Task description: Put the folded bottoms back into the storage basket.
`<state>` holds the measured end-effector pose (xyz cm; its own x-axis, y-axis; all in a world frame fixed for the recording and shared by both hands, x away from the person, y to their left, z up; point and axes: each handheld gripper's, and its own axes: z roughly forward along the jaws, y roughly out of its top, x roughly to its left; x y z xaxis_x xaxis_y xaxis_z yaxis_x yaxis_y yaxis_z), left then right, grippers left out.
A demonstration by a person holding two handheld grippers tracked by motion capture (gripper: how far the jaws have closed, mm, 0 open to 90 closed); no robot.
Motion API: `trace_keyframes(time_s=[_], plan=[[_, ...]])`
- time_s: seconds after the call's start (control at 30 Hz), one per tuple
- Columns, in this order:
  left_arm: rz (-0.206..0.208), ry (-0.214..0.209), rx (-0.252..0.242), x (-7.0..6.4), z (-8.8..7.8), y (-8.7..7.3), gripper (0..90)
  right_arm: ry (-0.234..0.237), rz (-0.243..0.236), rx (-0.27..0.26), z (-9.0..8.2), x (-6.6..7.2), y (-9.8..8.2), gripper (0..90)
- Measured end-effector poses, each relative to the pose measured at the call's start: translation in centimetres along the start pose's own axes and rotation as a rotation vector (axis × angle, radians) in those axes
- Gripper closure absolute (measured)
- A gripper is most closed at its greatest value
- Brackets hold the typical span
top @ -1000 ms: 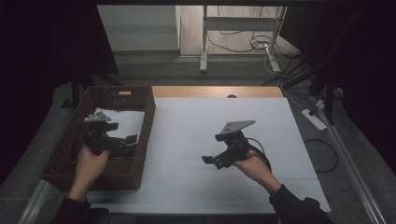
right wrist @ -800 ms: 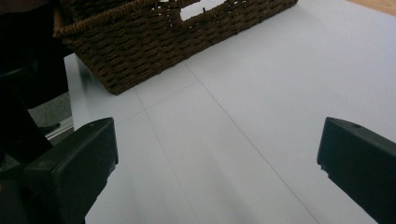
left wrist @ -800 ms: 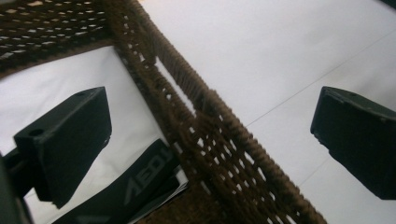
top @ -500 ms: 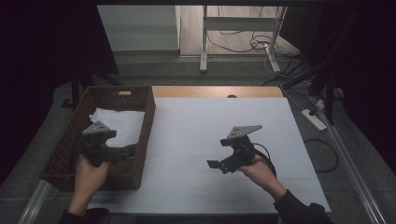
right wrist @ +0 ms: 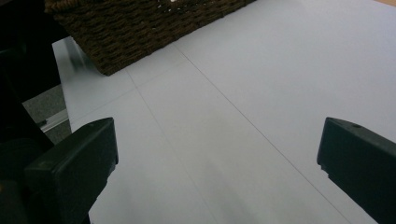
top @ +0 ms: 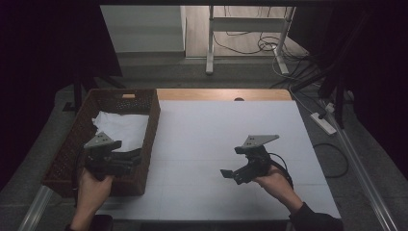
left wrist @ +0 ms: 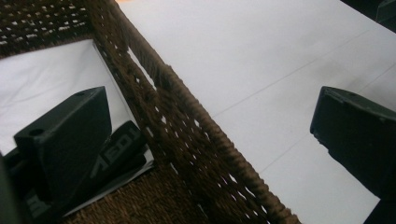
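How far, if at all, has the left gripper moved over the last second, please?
Yes. The left gripper has drawn back toward the person along the wicker basket, from beside the white cloth to the basket's near end, its open jaws astride the right wall.

Woven basket (top: 144,139) wall stands between the spread fingers of the left gripper (top: 126,159), while the white table (top: 226,130) beside it lies open.

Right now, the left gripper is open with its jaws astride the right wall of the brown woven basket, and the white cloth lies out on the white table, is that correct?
Not quite: the white cloth lies inside the brown woven basket, not on the white table, as the high view shows. The left gripper is indeed open, jaws astride the basket's right wall.
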<state>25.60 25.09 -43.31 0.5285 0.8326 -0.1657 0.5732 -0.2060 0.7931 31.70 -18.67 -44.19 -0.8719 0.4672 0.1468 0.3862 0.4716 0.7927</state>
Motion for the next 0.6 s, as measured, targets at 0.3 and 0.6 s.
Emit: trace_keyframes(time_s=[0.3, 0.6], plan=[[0.010, 0.002, -0.025, -0.5, -0.2, -0.9, 0.0, -0.021, 0.015, 0.015, -1.0, -0.1, -1.0, 0.0], [-0.002, 0.008, -0.050, -0.5, -0.7, -1.9, 0.0, -0.052, 0.022, 0.031, -1.8, -0.3, -2.1, 0.0]])
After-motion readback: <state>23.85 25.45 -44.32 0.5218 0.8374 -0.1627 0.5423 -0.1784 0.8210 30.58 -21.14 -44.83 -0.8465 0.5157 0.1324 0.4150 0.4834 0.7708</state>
